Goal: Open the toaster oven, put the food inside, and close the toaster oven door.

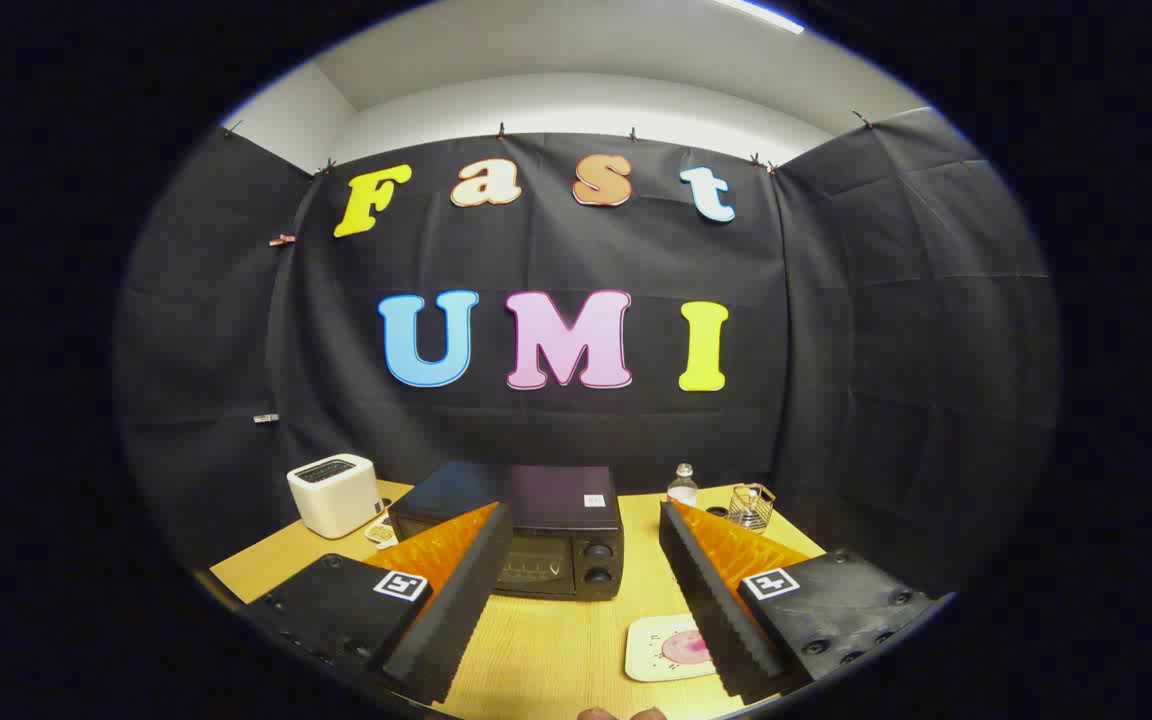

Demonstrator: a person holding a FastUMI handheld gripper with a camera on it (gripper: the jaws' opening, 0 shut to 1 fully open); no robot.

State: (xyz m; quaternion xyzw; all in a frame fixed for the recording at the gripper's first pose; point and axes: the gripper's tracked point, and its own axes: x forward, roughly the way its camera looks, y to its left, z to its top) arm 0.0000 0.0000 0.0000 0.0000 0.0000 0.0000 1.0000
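Flanking closed oven (536,540): toaster (334,494), bottle (682,486); tool (584,640) open.

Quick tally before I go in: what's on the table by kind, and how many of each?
Gripper fingers open, nothing between them.
Toaster oven, door shut: 1
White toaster: 1
Plate with food: 1
Bottle: 1
Wire basket: 1
Small item beside the toaster, too small to name: 1
Total: 6

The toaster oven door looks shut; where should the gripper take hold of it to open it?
Probably along the door's top edge, coming from the front. The toaster oven faces the open gripper, its door shut with knobs to the right. The handle is too dark to make out.
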